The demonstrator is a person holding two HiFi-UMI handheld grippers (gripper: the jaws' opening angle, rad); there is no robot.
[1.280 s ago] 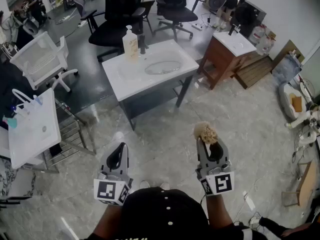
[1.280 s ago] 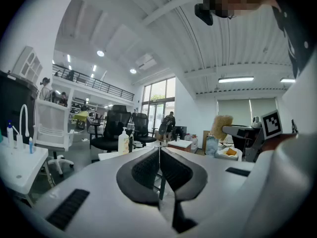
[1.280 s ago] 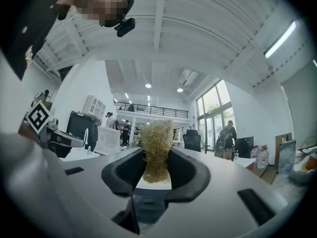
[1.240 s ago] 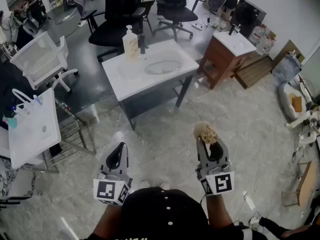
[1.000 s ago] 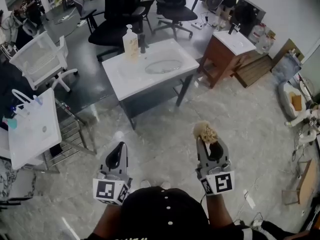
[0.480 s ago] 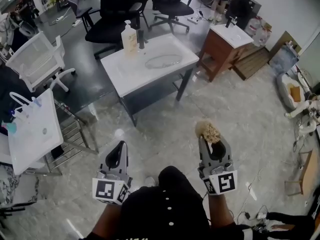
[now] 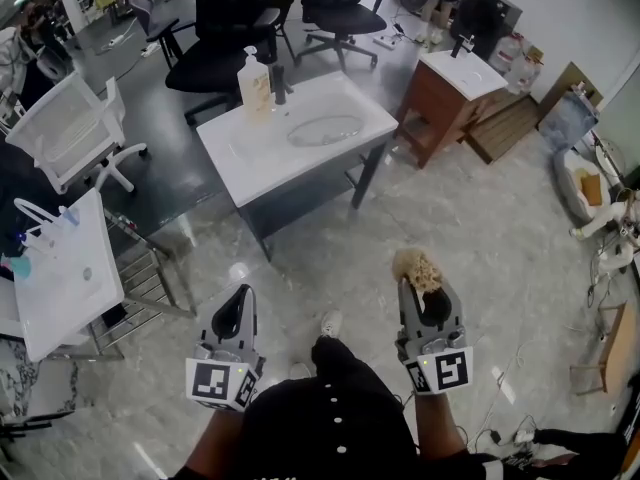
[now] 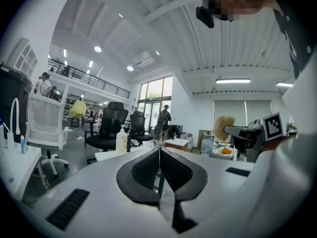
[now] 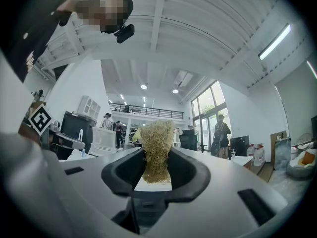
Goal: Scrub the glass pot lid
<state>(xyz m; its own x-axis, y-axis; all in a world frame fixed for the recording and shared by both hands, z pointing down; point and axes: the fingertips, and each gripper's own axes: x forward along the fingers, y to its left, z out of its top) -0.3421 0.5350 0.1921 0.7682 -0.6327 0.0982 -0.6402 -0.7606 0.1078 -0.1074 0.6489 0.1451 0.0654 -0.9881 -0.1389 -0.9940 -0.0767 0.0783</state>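
My left gripper is held low at the left, shut with nothing in it; in the left gripper view its black pads meet. My right gripper is shut on a tan fibrous scrubber, which stands up between the jaws. Both hang over the floor, well short of the white sink table. A round clear shape in its basin may be the glass lid; I cannot tell for sure. A soap bottle and dark faucet stand at the basin's back.
Black office chairs stand behind the sink table, and a white chair at the far left. A white table with a wire rack is at the left, a wooden vanity at the right. Cables lie at the lower right.
The person has stepped forward: a shoe now shows on the floor between the grippers. The sink table sits slightly lower in view. Both grippers keep their state.
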